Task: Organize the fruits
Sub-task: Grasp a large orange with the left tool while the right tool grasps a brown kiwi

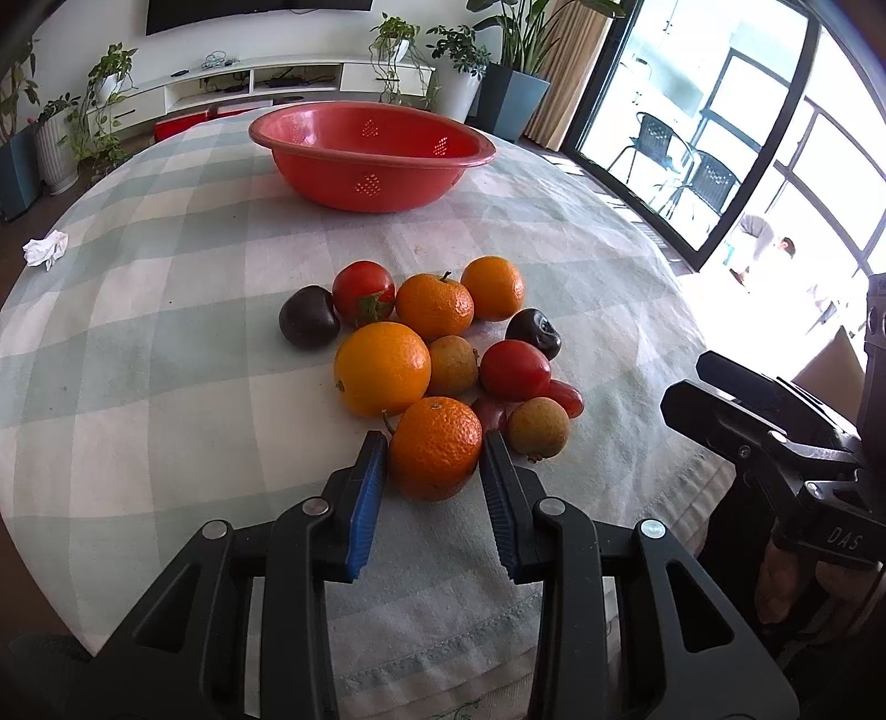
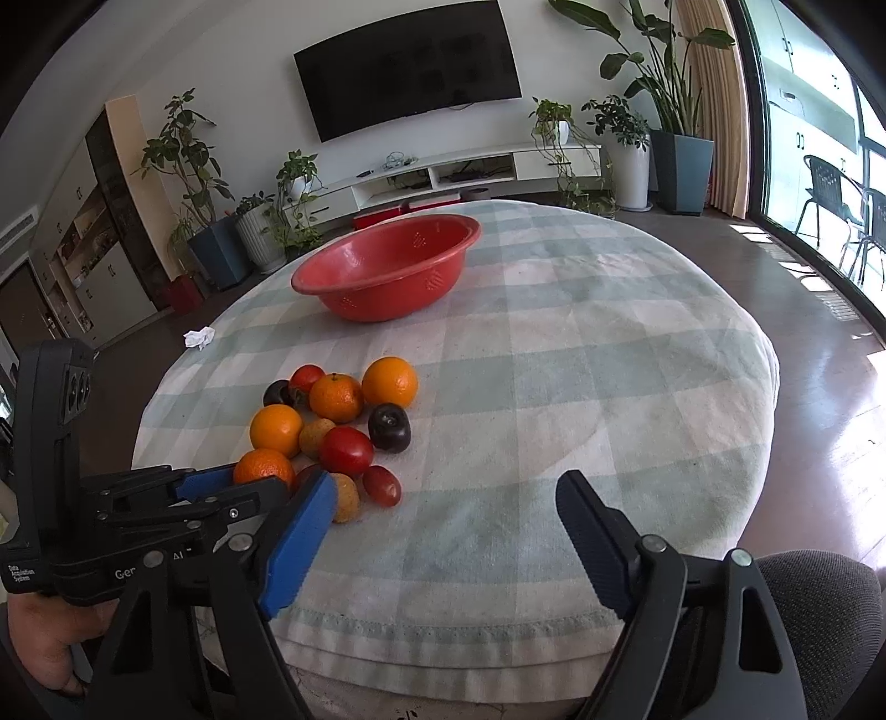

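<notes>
Currently left gripper (image 1: 433, 462) is clamped on the nearest mandarin (image 1: 434, 447), pads touching both sides. Right gripper (image 2: 446, 545) is wide apart, holding nothing, over bare checked tablecloth (image 2: 581, 360). Fruit pile (image 2: 338, 426) sits ahead-left of it, red colander (image 2: 387, 271) beyond.

A: From your right wrist view, the left gripper (image 2: 260, 487) hides most of the nearest mandarin (image 2: 263, 467). You can't tell there whether the pads touch it.

B: And the small red fruit (image 1: 490, 414) behind that mandarin in the left wrist view?

A: Mostly covered. You can't name it. The television (image 1: 257, 12) is cut off by the top edge.
</notes>
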{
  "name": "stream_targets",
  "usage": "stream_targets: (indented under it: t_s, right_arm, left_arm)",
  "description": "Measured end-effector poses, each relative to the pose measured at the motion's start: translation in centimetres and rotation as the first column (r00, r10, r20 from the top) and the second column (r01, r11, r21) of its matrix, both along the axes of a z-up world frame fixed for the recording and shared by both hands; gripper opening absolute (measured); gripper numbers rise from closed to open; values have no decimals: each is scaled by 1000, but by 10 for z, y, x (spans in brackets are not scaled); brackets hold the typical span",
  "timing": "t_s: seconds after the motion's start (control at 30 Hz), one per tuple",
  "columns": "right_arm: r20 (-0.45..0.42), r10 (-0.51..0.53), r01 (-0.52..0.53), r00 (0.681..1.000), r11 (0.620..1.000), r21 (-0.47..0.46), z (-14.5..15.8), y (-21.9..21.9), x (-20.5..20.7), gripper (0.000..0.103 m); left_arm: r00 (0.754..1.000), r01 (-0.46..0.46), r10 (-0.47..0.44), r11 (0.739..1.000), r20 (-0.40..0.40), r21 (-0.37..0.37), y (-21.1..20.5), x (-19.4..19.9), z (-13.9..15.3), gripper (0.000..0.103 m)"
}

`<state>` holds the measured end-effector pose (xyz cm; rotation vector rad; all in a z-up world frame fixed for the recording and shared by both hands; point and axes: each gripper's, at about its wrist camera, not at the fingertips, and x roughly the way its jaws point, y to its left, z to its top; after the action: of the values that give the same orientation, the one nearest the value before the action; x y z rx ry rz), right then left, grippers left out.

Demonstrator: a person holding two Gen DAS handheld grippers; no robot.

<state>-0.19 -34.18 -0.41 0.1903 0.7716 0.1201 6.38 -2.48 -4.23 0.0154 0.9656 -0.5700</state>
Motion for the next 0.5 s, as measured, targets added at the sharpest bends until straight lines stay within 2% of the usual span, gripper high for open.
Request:
stream_targets:
  t_s: [0.1, 0.5]
  right_arm:
    - [-4, 30, -30, 1000, 1000, -6, -1, 8, -1, 83]
    - [-87, 175, -172, 981, 984, 39, -15, 47, 13, 60]
  left_arm:
    - [1000, -1, 1, 1000, -3, -23, 7, -3, 0, 32]
    - [999, -45, 45, 990, -3, -130, 41, -8, 0, 32]
